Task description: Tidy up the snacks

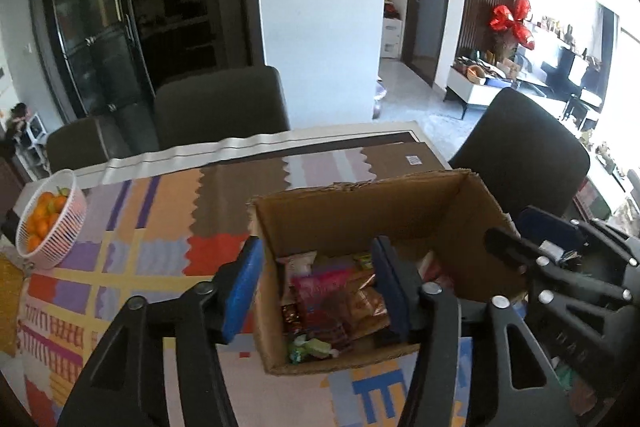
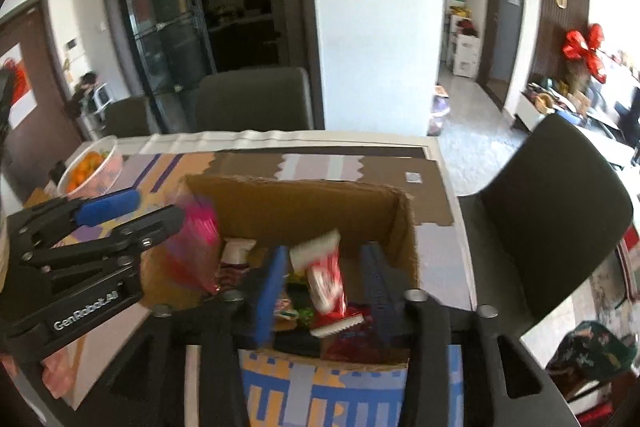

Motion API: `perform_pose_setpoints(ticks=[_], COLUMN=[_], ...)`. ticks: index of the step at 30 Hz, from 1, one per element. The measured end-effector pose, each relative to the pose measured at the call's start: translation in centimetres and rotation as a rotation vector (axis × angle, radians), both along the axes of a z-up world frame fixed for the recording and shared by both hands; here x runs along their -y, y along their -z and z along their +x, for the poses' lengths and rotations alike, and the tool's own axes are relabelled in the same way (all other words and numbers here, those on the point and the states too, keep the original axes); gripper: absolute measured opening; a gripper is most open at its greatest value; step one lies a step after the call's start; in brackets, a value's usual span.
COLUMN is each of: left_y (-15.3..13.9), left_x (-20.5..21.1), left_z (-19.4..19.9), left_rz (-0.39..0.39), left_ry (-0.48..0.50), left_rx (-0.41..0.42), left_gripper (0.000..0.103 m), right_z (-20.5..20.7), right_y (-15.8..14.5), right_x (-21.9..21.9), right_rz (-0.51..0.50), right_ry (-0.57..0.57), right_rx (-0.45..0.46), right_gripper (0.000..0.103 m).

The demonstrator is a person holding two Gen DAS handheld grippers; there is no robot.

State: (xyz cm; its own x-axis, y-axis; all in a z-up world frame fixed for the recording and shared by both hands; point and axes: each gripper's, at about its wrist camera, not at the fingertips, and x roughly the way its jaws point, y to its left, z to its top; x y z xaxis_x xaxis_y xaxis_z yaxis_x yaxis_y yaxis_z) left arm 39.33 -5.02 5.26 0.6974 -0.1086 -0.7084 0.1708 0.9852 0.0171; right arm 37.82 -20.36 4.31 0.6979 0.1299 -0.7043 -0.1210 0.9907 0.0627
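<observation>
Open cardboard box [image 1: 360, 215] on table — assorted snack packets [image 1: 328, 299] piled inside.

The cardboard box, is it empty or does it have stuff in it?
Partly filled: the cardboard box is open-topped with snack packets piled on its bottom.

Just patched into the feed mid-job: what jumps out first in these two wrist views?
An open cardboard box of bright snack packets sits on the patchwork-coloured table cover, right under both grippers. In the right wrist view a red-and-white packet hangs blurred between the right gripper's spread fingers, over the box. A white basket of oranges stands at the table's far left.
</observation>
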Motion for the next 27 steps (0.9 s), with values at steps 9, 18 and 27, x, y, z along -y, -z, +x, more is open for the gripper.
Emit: perform_pose_setpoints(ticks=[9,18,27], left_y=[-1.1,-2.3,-2.4], left_x=[-1.2,-2.5,-3.5], left_z=[-6.8,-13.8,-20.8], left_rz=[0.013,0.023,0.016], left_ry=[-0.032,-0.034,-0.062], left_rx=[0.115,0.203,0.274], left_gripper=[0.072,0.091,0.102], right_z=[-5.8,-12.7,-19.7], right_y=[-1.0,-2.9,-3.2], right_x=[0.9,0.7,0.0], right_rz=[-0.025,-0.030,-0.044], right_ry=[0.074,0.085,0.089], right_rx=[0.112,0.208,0.271], right_gripper=[0.065,0.082,0.091])
